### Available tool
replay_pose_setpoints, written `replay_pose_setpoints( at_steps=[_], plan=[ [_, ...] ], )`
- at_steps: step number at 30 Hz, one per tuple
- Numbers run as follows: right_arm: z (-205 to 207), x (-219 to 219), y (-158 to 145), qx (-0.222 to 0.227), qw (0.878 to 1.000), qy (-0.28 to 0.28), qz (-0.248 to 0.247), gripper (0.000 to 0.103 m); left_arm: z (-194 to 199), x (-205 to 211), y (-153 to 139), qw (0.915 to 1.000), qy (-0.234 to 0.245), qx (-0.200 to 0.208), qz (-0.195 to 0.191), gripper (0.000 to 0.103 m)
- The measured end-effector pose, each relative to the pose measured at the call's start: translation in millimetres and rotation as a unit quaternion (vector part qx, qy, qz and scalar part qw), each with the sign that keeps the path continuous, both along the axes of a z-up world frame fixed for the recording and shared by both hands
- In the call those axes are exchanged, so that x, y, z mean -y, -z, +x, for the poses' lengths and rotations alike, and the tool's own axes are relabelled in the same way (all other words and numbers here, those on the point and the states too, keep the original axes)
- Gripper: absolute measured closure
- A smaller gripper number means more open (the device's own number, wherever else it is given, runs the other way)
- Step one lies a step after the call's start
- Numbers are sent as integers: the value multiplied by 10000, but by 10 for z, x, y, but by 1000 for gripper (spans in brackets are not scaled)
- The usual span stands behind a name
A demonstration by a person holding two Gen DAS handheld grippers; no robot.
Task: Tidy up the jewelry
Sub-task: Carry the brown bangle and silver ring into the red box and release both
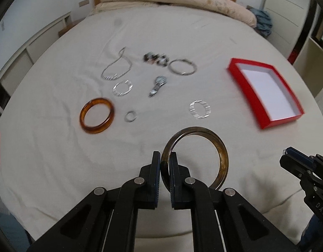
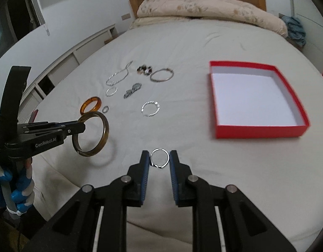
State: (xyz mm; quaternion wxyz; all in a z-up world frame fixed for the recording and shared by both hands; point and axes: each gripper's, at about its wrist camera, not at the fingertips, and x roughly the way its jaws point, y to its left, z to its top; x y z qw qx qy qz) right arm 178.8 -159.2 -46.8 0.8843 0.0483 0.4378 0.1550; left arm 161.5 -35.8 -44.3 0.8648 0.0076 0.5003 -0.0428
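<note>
Right wrist view: box right of frame empty; left gripper clenched on bangle, right gripper holding ring; rest unsorted.

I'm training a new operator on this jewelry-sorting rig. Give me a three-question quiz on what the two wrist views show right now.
1. True or false: the red box already holds jewelry.
2. Which claw grips the dark bangle?
A. left claw
B. right claw
C. neither
3. Fill in: between the right claw's fingers sits a thin silver ____.

Key:
1. False; only its white bottom shows.
2. A; the left fingers pinch the bangle's rim and hold it above the bedsheet.
3. Ring; the fingers flank it on both sides.
</note>
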Motion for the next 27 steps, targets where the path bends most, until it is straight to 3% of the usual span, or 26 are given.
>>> replay_pose_setpoints(
  at_steps=[9, 15, 22, 27],
  plan=[
    [-74, 747, -274, 282, 9980, 545, -171, 85, 246, 744, -291, 9981, 587, 168, -105, 95],
    [260, 1292, -335, 324, 9953, 823, -402, 85, 721, 1336, -239, 9952, 958, 179, -60, 95],
    [850, 1643, -128, 199, 9946, 908, -461, 85, 1226, 1974, -6, 9914, 1304, 63, 35, 95],
    [1178, 1762, 216, -193, 9945, 916, -460, 85, 1457, 2246, 315, 9895, 1428, -172, 157, 95]
  ],
)
